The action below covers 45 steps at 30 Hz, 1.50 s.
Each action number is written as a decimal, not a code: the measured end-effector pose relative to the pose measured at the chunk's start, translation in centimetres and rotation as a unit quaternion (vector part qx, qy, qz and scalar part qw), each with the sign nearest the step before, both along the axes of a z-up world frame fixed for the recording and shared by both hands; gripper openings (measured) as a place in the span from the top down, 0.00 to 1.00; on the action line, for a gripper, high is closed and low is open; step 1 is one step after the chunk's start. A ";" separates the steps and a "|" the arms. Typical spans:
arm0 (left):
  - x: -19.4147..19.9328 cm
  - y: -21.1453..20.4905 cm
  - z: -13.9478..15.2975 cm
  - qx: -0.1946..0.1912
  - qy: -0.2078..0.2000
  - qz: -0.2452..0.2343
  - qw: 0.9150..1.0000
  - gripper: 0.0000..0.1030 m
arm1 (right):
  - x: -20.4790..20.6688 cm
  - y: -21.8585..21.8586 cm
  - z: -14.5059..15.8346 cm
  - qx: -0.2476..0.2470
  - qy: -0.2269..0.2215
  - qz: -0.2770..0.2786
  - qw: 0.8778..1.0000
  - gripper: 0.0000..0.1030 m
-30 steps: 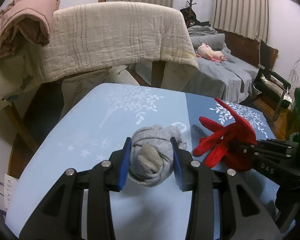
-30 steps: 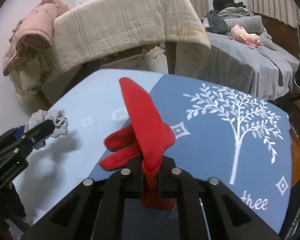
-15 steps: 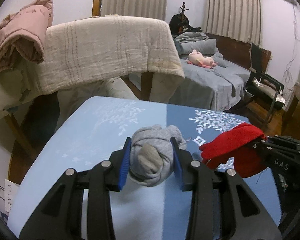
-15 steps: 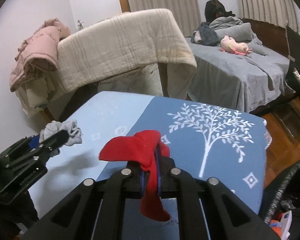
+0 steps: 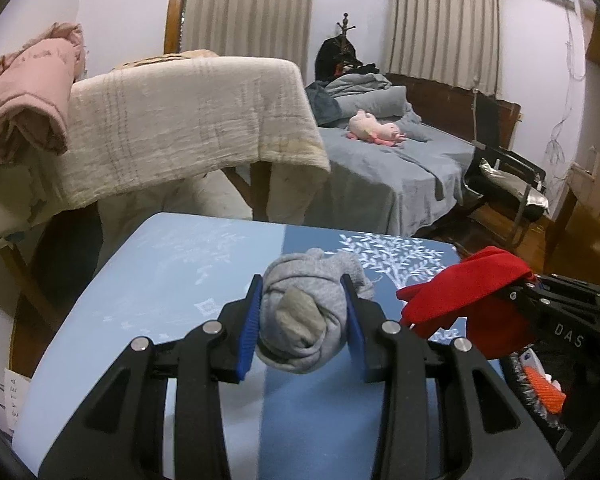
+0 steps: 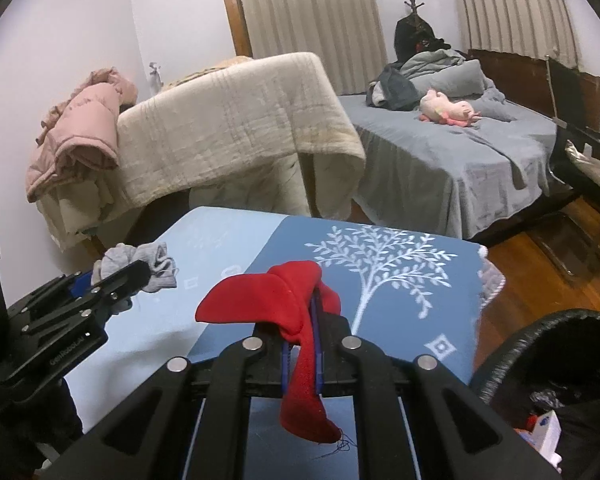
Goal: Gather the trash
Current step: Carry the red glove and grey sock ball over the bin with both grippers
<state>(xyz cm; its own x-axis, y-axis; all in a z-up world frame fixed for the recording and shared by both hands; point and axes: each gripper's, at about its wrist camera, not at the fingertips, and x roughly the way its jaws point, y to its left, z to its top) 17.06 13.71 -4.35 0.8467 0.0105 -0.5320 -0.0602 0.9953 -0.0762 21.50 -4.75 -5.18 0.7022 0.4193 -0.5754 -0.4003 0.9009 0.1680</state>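
Both grippers have risen away from the table over the last second: the red cloth, which a second ago still trailed onto the blue top, now hangs clear of it, and the table has dropped lower in each wrist view while more of the room shows above. The left gripper (image 5: 302, 320) is clamped on a balled grey sock (image 5: 300, 316), its blue pads pressing both sides of the bundle. The right gripper (image 6: 300, 336) is squeezed nearly flat on the red cloth (image 6: 276, 300), which folds over the jaws and dangles below them. Both items are therefore off the surface and in hand, so I judge the pick-up finished and the carry to the bin the step in progress. The black-lined trash bin (image 6: 540, 344) sits at about 4 o'clock in the right wrist view, beside the table's right edge and lower than it, with some packaging already inside. The table (image 5: 148, 280) carries a cloth that is pale blue on one half and darker blue with a white tree print on the other; nothing else lies on the part in view. Beyond it, at 11 o'clock, a cream blanket (image 5: 188, 120) is draped over furniture beside a pink jacket (image 5: 24, 92); at 1 o'clock a grey-sheeted bed (image 5: 384, 168) holds a pink soft toy (image 5: 376, 132), with curtains (image 5: 444, 28) behind.
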 end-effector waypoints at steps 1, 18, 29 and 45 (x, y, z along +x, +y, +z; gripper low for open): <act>-0.1 -0.4 0.1 0.000 -0.001 -0.003 1.000 0.65 | -0.2 -0.5 0.2 0.001 -0.001 -0.004 1.000 0.91; -1.5 -6.6 2.4 0.002 -0.017 -0.053 0.998 0.65 | -3.0 -7.4 2.2 0.010 -0.024 -0.059 0.998 0.92; -2.2 -11.2 3.2 0.002 -0.023 -0.093 0.995 0.65 | -5.0 -12.1 2.9 0.008 -0.032 -0.097 0.995 0.92; -3.4 -17.9 3.9 0.004 -0.035 -0.155 0.987 0.65 | -7.6 -18.8 3.1 0.002 -0.035 -0.157 0.987 0.92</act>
<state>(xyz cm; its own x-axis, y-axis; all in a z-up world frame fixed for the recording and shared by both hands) 13.67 -4.21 -0.45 0.8449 -0.2510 -0.4723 0.2530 0.9656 -0.0606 13.94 -23.50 -2.09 0.8355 0.1769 -0.5203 -0.1119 0.9817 0.1540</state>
